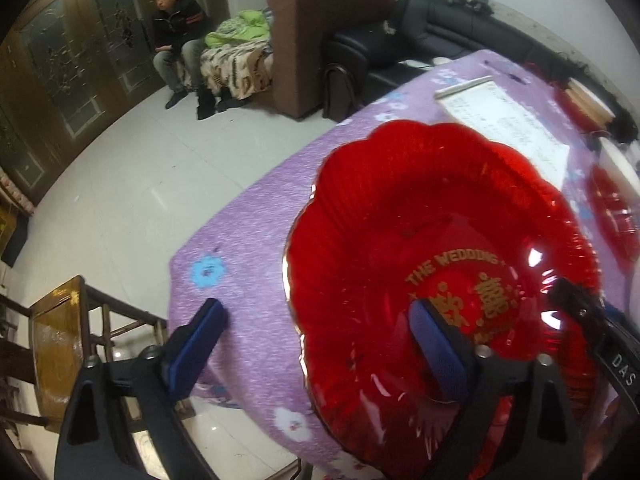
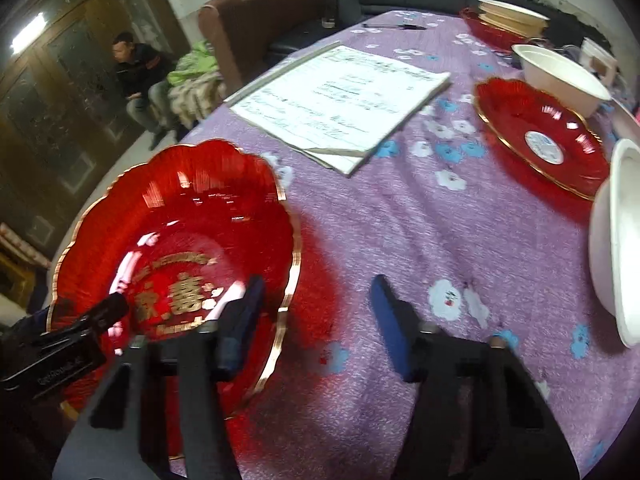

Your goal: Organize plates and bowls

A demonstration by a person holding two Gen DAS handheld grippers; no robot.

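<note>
A red scalloped plate with gold lettering sits near the table's left edge; it also shows in the right wrist view. My left gripper is open, one finger inside the plate's bowl and the other outside its left rim. My right gripper is open, its left finger over the plate's right side, its right finger over the cloth. A second red plate with a white sticker lies at the right. White bowls stand behind it, and another white bowl is at the right edge.
A purple flowered cloth covers the table. An open notebook lies mid-table, with a pen farther back. More red and pale dishes are stacked at the far right. A wooden chair stands beside the table. A man sits on a sofa.
</note>
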